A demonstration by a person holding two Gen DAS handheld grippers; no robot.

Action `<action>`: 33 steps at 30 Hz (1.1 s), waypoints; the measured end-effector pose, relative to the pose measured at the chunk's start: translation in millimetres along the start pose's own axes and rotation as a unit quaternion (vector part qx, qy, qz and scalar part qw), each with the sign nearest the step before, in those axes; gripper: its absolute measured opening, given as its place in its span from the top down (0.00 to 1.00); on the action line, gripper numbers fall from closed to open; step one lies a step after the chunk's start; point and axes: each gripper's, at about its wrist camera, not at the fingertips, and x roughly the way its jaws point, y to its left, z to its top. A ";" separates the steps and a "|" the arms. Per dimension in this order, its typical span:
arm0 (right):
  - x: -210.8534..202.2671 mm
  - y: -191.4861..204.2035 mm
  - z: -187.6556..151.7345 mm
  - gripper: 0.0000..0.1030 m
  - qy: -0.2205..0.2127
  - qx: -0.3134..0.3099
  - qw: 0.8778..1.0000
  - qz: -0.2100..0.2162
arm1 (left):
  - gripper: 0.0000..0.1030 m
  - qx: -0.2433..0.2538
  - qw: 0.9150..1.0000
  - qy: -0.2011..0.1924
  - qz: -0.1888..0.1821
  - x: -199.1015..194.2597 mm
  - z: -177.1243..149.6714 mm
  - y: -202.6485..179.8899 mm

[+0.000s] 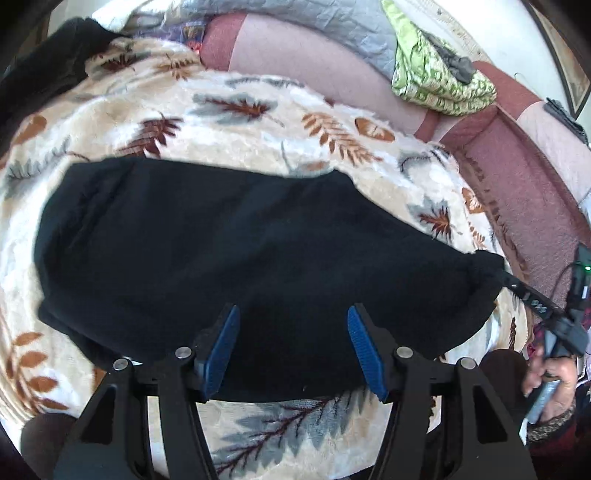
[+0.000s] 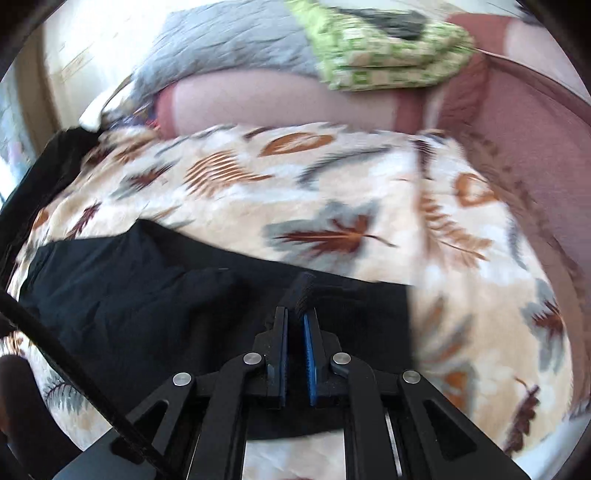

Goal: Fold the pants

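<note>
The black pants lie folded in a wide band across a cream blanket with a leaf print. My left gripper is open, its blue pads spread above the near edge of the pants, holding nothing. My right gripper is shut on a fold of the black pants at their right end; the cloth bunches up between the pads. In the left wrist view the right gripper shows at the far right, at the pants' right corner.
A pink and maroon sofa runs behind and to the right of the blanket. A folded green patterned cloth and a grey quilt lie on it. More black cloth is piled at the far left.
</note>
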 end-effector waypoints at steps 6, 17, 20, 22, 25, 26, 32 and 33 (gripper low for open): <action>-7.0 -81.2 -27.5 0.85 0.053 0.093 0.992 -0.071 | 0.40 0.049 0.998 -0.004 0.026 12.5 -20.7 -22.6; -7.9 -69.2 4.7 0.56 0.007 0.079 0.996 0.037 | 0.39 0.064 0.997 -0.001 0.050 13.1 -24.3 -31.6; 22.8 -40.9 19.1 0.54 0.021 0.018 0.999 0.024 | 0.39 0.065 0.997 0.001 0.050 9.7 -24.1 -34.5; 54.4 -27.1 19.6 0.55 0.071 -0.020 0.997 0.016 | 0.39 0.061 0.997 -0.001 0.042 5.1 -22.6 -36.2; 75.0 -17.6 12.3 0.93 0.101 -0.053 0.994 0.000 | 0.39 0.068 0.997 -0.020 0.036 -4.7 -19.3 -42.6; 69.3 -19.3 12.7 0.93 0.093 -0.046 0.995 0.003 | 0.39 0.073 0.996 -0.024 0.035 -5.1 -18.3 -45.5; 39.9 -55.1 19.5 0.95 0.047 0.015 0.998 -0.024 | 0.39 0.080 0.996 -0.006 0.032 16.6 -21.3 -54.2; 42.0 -60.3 17.5 0.95 0.049 0.019 0.998 -0.040 | 0.39 0.081 0.996 -0.003 0.034 20.8 -24.4 -54.8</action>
